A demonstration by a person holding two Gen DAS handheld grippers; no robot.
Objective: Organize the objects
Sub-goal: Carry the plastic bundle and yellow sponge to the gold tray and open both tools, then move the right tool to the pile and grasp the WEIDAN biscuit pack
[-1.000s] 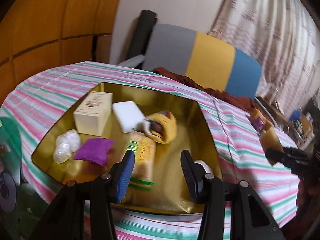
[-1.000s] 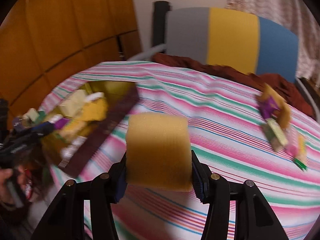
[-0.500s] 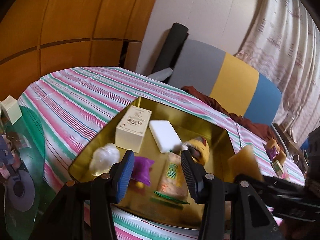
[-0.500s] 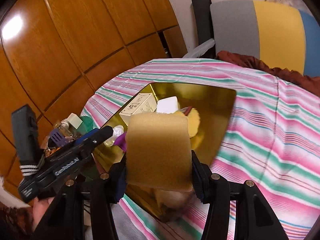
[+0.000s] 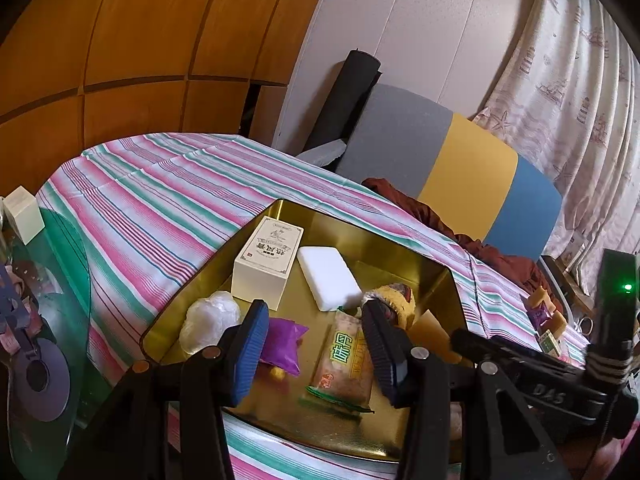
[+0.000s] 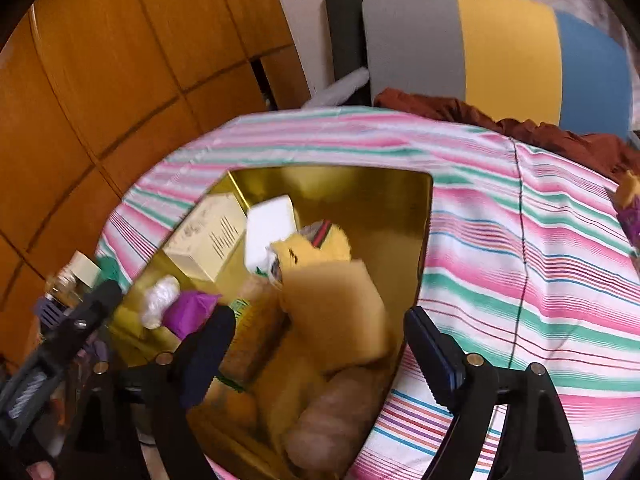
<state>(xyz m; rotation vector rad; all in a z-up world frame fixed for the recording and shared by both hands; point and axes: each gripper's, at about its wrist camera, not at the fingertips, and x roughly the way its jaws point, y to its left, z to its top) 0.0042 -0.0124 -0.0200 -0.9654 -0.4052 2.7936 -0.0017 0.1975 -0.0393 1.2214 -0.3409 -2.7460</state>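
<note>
Striped tablecloth (image 6: 500,248) carries the gold tray (image 6: 384,184), where the yellow sponge (image 6: 336,312) lies released between the just-opened, wide right gripper (image 6: 320,344), while the left gripper (image 5: 316,344) hovers part-open, empty.

- We see our right gripper (image 6: 320,344) angled downward, its jaws just having opened and now standing wide apart, nothing pressed between the pads.
- Our left gripper (image 5: 316,344) tilts downward too, jaws parted and empty.
- At the lower left corner of the right wrist view, what may be a fingertip (image 6: 38,471) shows, blurred.
</note>
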